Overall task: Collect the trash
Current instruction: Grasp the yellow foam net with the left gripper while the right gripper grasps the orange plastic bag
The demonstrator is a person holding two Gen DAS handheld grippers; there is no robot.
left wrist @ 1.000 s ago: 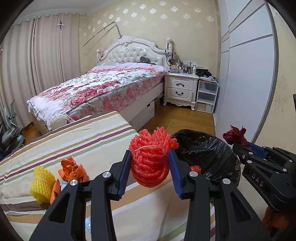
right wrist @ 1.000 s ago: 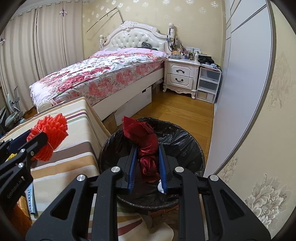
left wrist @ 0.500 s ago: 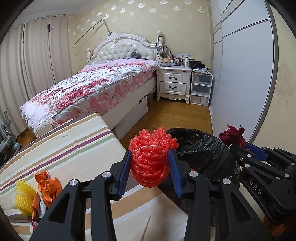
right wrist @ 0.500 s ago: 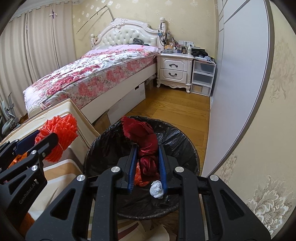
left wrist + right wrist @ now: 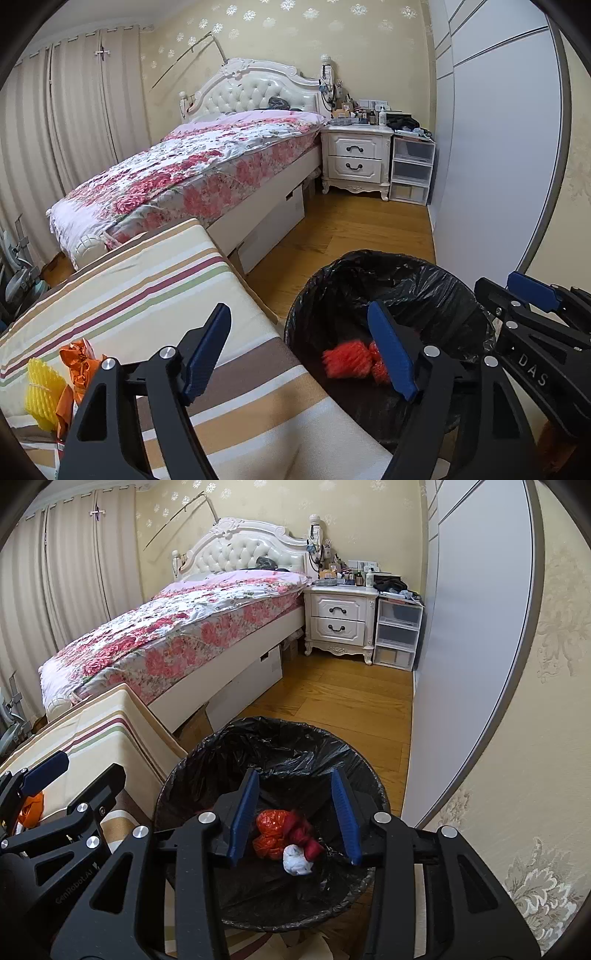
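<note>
My left gripper (image 5: 297, 314) hangs over the near rim of the black-bagged trash bin (image 5: 406, 280), its jaws opening with nothing pressed between them. A red foam net (image 5: 345, 363) shows blurred inside the bin below it. My right gripper (image 5: 294, 779) is over the bin (image 5: 295, 753) too, jaws opening and empty. Beneath it lie a dark red wrapper (image 5: 306, 836), an orange-red plastic scrap (image 5: 271, 830) and a white paper ball (image 5: 295, 860). A yellow foam net (image 5: 40, 387) and an orange foil wrapper (image 5: 79, 360) rest on the striped tabletop (image 5: 166, 295).
The bin stands on the wood floor (image 5: 351, 701) against the table's right edge. A floral bed (image 5: 203, 166), a white nightstand (image 5: 356, 162) and plastic drawers (image 5: 412, 170) are beyond. A grey wardrobe door (image 5: 498, 147) runs along the right.
Both grippers opened. The red foam net left my left gripper and dropped into the bin. The dark red wrapper fell from my right gripper onto the trash in the bin.
</note>
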